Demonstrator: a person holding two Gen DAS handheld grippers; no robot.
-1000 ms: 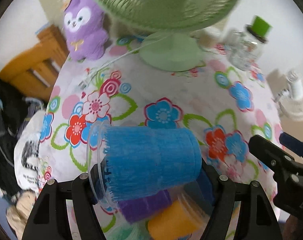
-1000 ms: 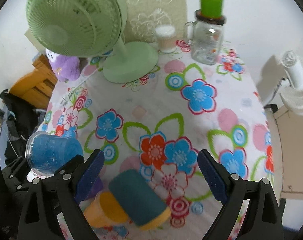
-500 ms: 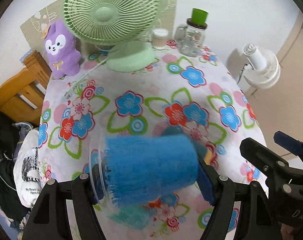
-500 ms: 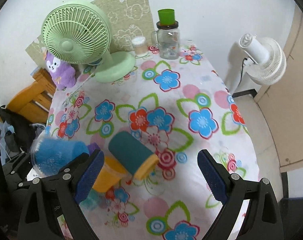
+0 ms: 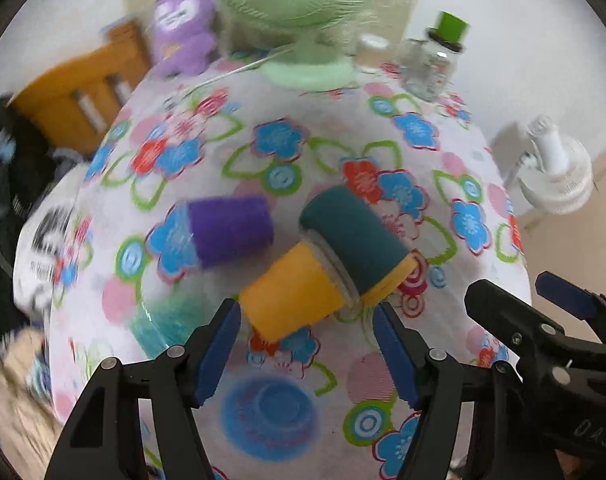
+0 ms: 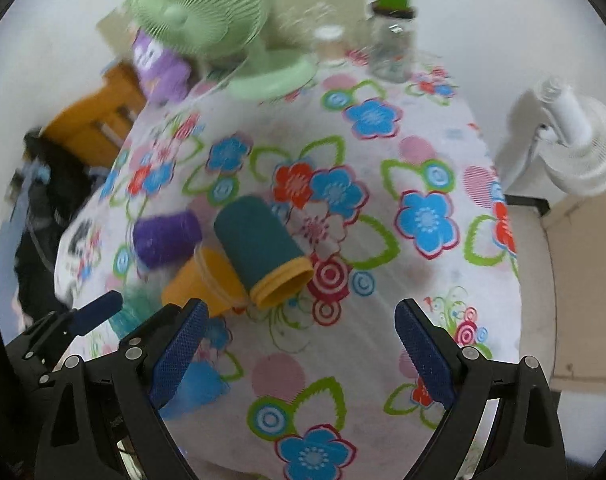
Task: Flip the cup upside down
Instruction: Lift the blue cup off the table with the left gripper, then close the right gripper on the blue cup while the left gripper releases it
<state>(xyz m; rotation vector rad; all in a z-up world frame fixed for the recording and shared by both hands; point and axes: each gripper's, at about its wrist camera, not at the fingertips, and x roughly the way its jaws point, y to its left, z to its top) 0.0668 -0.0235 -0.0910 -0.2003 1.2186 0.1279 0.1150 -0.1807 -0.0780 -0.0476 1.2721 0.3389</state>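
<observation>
The blue cup stands upside down on the floral tablecloth near the table's front edge, its round base facing up. My left gripper is open and empty above it, jaws wide apart. The blue cup also shows in the right wrist view, partly hidden behind my right gripper's left finger. My right gripper is open and empty to the right of the cup. Purple, yellow, dark teal and light teal cups lie on their sides beyond it.
A green fan, a purple plush toy, a small jar and a glass bottle with a green cap stand at the back. A white fan stands off the table's right edge. A wooden chair is at left.
My left gripper turned the blue cup from lying sideways in its jaws to base-up on the table, then opened and let it go. Both views shifted and blurred.
</observation>
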